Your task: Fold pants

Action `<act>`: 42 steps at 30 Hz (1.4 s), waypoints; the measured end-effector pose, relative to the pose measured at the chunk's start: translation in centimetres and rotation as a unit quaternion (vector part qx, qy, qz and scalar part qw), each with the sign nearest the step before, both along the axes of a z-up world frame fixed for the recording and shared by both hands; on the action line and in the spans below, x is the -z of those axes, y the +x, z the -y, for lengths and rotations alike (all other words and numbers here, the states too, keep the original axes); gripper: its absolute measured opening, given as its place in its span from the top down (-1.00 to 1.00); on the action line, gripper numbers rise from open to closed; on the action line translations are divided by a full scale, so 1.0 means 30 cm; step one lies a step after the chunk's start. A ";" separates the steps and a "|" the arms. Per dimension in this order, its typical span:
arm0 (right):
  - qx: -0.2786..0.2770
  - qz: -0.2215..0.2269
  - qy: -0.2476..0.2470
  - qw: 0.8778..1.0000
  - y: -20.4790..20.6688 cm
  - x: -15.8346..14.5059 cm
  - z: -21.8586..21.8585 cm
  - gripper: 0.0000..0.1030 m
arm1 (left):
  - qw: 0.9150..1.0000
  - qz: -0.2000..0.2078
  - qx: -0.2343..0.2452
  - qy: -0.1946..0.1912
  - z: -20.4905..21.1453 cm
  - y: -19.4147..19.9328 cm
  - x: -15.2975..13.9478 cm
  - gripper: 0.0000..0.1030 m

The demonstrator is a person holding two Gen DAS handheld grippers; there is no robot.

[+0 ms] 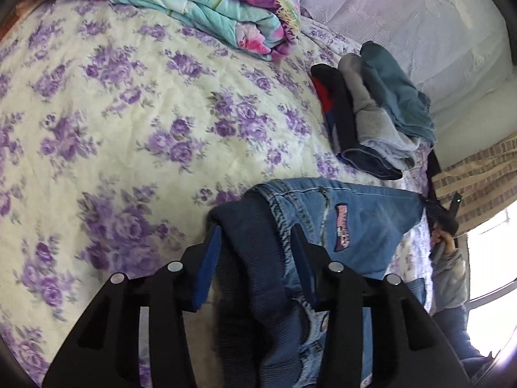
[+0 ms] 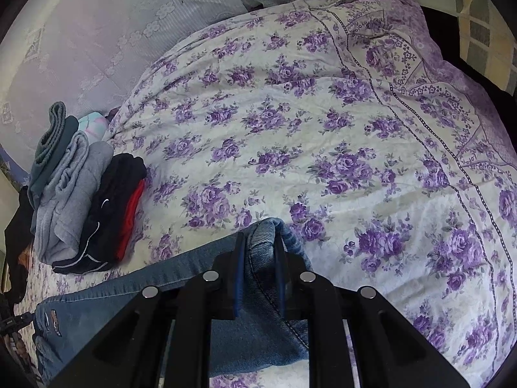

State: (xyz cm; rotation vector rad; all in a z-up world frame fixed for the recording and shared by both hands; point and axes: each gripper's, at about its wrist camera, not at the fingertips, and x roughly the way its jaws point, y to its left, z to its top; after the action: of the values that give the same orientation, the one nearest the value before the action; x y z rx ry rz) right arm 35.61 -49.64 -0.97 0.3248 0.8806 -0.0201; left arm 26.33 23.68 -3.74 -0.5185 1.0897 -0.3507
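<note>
- Left wrist view: the bed (image 1: 106, 123) carries a quilted cream cover printed with purple roses, its surface puckered by stitching.
- Toward the bed's far edge lies a folded quilt (image 1: 213, 9), soft and rolled, turquoise with pink flowers.
- Near the bed's right edge sits a stack of folded clothes (image 1: 371, 113): black with red, grey fleece and teal layers, their folded edges showing as rounded bands.
- The left hand-held gripper (image 1: 255, 252) stands part open, its blue pads either side of the jeans (image 1: 365, 223) where a dark ribbed waistband bunches up; the left pad looks just clear of the cloth, so a firm grip cannot be confirmed.
- The jeans are mid-blue denim with heavy seam stitching and a red embroidered patch; they stretch away to the right as a long band.
- At the right edge of that view a hand (image 1: 444, 237) in a grey sleeve shows.
- Right wrist view: the same stack of folded clothes (image 2: 77, 194) sits at the bed's left edge.
- The jeans (image 2: 135, 304) lie along the bed's near edge, long axis running left to right.
- The right hand-held gripper (image 2: 260, 245) is nearly closed, pinching a rounded fold of denim raised off the cover.
</note>
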 end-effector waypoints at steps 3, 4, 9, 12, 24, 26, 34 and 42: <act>-0.001 -0.001 0.001 1.000 0.001 0.002 0.002 0.69 | 1.000 0.009 -0.003 0.009 0.023 0.029 -0.010 0.18; 0.000 -0.001 0.002 1.000 -0.001 0.001 0.009 0.69 | 1.000 0.004 -0.008 0.002 0.022 0.045 -0.004 0.20; 0.008 0.000 0.011 1.000 -0.012 0.001 0.018 0.69 | 0.999 -0.008 -0.037 -0.007 -0.002 0.066 0.005 0.92; 0.013 0.007 0.022 1.000 -0.023 -0.009 0.028 0.69 | 0.999 -0.008 -0.042 -0.016 -0.015 0.061 0.009 0.92; 0.018 0.013 0.028 0.999 -0.047 -0.024 0.028 0.69 | 0.998 -0.033 -0.042 -0.042 0.005 0.075 0.071 0.84; 0.023 0.017 0.031 0.999 -0.051 -0.031 0.035 0.69 | 0.998 -0.020 -0.051 -0.039 0.003 0.079 0.052 0.91; 0.054 0.053 0.059 0.995 -0.101 -0.101 0.099 0.73 | 0.992 0.070 -0.055 -0.085 -0.017 0.106 -0.090 0.93; 0.046 0.064 0.067 0.995 -0.264 -0.106 0.125 0.75 | 0.990 0.068 -0.061 -0.111 -0.032 0.075 -0.064 0.93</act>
State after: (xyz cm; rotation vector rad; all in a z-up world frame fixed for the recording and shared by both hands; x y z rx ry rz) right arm 27.68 -53.38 2.20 0.4863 0.7399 -0.0258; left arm 28.58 24.65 -1.82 -0.7463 0.8876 -0.3962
